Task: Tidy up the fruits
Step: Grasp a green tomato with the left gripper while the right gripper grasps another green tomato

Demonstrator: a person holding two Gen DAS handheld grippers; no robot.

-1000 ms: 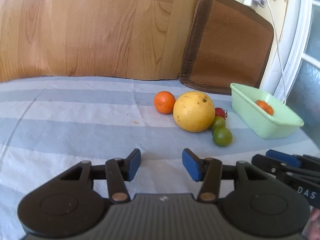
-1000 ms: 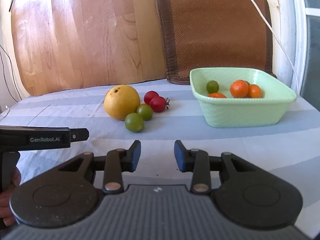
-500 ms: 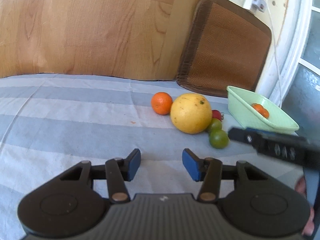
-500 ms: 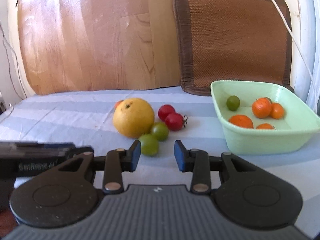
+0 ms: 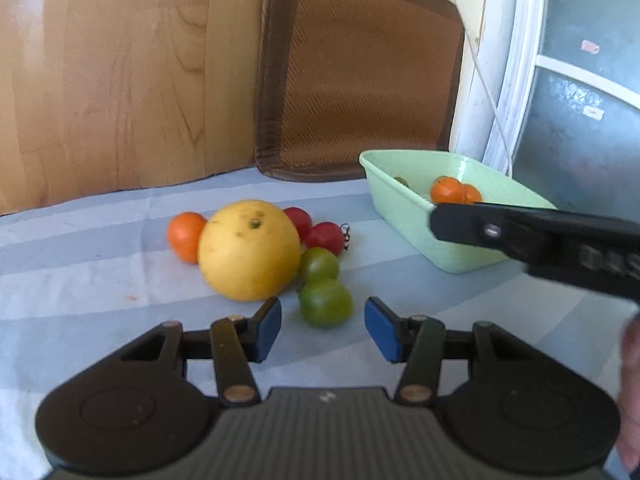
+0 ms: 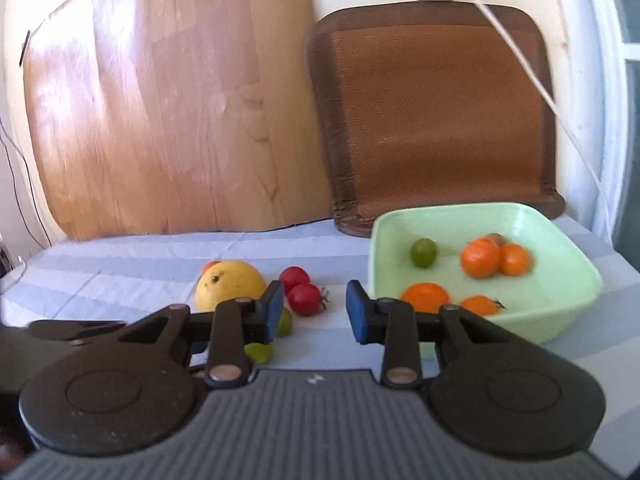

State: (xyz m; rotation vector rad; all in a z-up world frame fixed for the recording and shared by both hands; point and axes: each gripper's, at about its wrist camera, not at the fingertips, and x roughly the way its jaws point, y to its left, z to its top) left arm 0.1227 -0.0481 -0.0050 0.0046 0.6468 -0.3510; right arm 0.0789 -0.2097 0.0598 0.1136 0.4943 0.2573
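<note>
A big yellow grapefruit (image 5: pixel 249 249) lies on the striped cloth with an orange (image 5: pixel 185 236) behind its left side, two red tomatoes (image 5: pixel 326 237) at its right and two green tomatoes (image 5: pixel 326 304) in front. My left gripper (image 5: pixel 324 330) is open, and the nearer green tomato sits just ahead of the gap, untouched. My right gripper (image 6: pixel 314 312) hovers higher with its jaws closing and nothing between them; the red tomatoes (image 6: pixel 304 299) lie beyond it. The mint green bowl (image 6: pixel 520 328) at the right holds several oranges and one green fruit (image 6: pixel 423 253).
A wooden board (image 6: pixel 168 120) and a brown woven mat (image 6: pixel 432 112) lean against the wall behind the table. A white cable (image 6: pixel 532 80) hangs over the mat. The right gripper's body (image 5: pixel 540 236) crosses in front of the bowl in the left wrist view.
My left gripper has swung right and closer, so the near green tomato now lines up with its gap. My right gripper has risen and moved forward, its jaws slightly narrower.
</note>
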